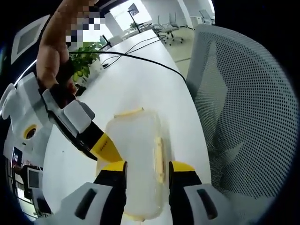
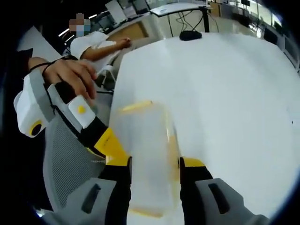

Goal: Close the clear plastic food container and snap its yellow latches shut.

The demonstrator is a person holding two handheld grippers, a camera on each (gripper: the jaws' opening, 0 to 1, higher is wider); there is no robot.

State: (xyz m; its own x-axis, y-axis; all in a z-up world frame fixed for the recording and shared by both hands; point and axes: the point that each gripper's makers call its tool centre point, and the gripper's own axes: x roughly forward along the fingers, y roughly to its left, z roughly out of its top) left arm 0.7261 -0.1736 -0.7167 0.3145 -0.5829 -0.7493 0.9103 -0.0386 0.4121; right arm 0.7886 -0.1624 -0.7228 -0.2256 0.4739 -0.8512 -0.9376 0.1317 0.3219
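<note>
Clear container [image 1: 136, 154], yellow latches [image 1: 160, 158], white table [image 1: 136, 79].

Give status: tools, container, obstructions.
Both tools open, straddling container from opposite sides. Lid on; yellow latches state unclear. Chair beside table, not blocking.
</note>
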